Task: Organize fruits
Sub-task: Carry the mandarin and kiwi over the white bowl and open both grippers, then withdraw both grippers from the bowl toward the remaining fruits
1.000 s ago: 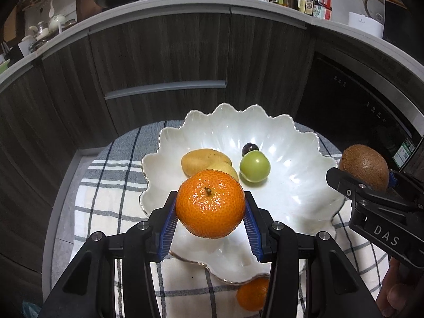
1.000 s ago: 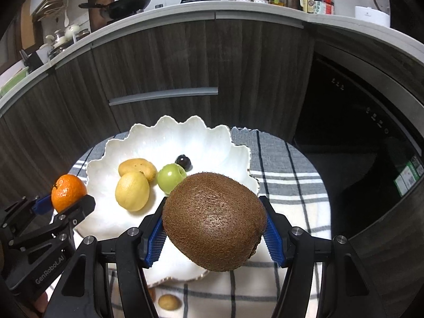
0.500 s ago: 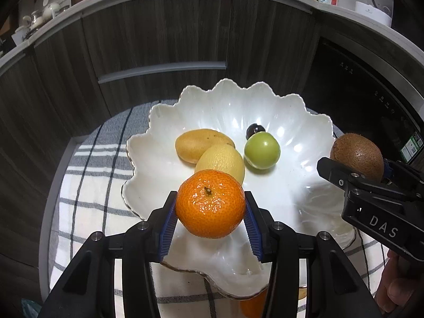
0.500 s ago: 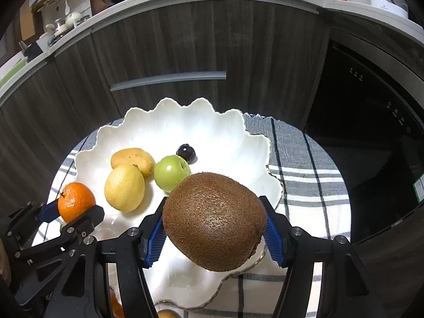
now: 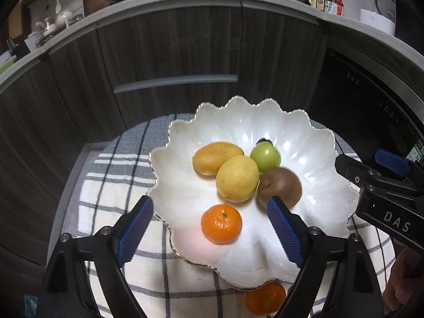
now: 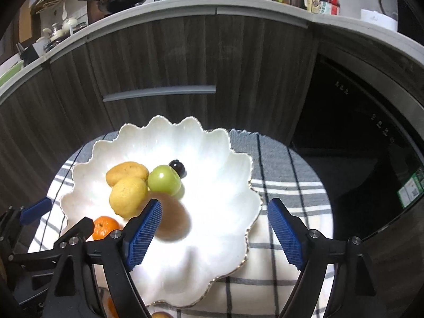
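- The left gripper [image 5: 209, 225] is hanging over the near edge of the white scalloped bowl [image 5: 312, 137], its jaws having just been opening; they are now standing wide apart with nothing pinched between the blue pads [image 5: 135, 229].
- The mandarin [image 5: 221, 223] is sitting free on the bowl's floor between those spread fingers, touching neither pad.
- The right gripper [image 6: 214, 232] has likewise just been opening its jaws, and they are gaping wide, gripping nothing.
- The kiwi [image 5: 279, 188] is lying in the bowl, blurred in the right wrist view [image 6: 173, 218], just beyond the left-hand pad there and clear of both.
- In the left wrist view the kiwi is resting at about 3 o'clock of the lemon [image 5: 237, 179] and seems to be touching it.
- The yellow mango [image 5: 216, 157] is lying at about 11 o'clock of the lemon, pressed up against it.
- The green plum [image 5: 265, 156] is sitting at about 1 o'clock of the lemon, with a small dark grape [image 6: 178, 168] peeking out just behind it.
- The bowl is standing on a grey-and-white checked cloth [image 5: 111, 175].
- A second mandarin [image 5: 265, 298] is lying on the cloth outside the bowl, at roughly 6 o'clock of its rim.
- A person's fingers [image 5: 400, 288] are showing at the lower right of the left wrist view.
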Tool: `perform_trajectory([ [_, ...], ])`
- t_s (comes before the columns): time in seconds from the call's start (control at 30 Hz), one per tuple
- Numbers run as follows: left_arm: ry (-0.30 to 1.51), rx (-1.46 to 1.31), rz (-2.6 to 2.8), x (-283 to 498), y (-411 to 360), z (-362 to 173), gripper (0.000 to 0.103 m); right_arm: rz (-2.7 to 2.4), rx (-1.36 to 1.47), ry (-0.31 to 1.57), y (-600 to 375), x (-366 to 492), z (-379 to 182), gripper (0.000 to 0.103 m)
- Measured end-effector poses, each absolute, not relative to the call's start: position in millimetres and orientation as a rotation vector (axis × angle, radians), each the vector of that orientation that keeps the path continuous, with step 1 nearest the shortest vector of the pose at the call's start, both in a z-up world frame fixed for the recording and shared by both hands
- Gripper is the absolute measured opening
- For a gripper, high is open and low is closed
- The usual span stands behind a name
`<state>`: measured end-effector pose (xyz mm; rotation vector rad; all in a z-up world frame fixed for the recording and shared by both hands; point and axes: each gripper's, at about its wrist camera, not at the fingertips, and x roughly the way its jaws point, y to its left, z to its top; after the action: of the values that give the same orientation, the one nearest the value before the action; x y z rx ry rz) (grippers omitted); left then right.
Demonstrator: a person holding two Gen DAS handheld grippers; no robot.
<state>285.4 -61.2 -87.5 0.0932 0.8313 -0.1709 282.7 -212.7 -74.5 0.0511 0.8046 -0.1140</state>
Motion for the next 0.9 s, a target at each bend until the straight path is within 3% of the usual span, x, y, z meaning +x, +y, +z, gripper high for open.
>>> perform_trajectory([
  [0.1, 0.811, 0.095, -0.166, 278.4, -60.1, -78.6, 0.095, -0.124, 0.049, 0.792, -212.7, 275.3, -66.3, 0.083],
  [0.9, 0.718, 0.113, -0.183, 194.2, -55.2, -33.0, 0.096, -0.165, 0.066, 0.715, -209.8, 182.3, -27.2, 0.083],
])
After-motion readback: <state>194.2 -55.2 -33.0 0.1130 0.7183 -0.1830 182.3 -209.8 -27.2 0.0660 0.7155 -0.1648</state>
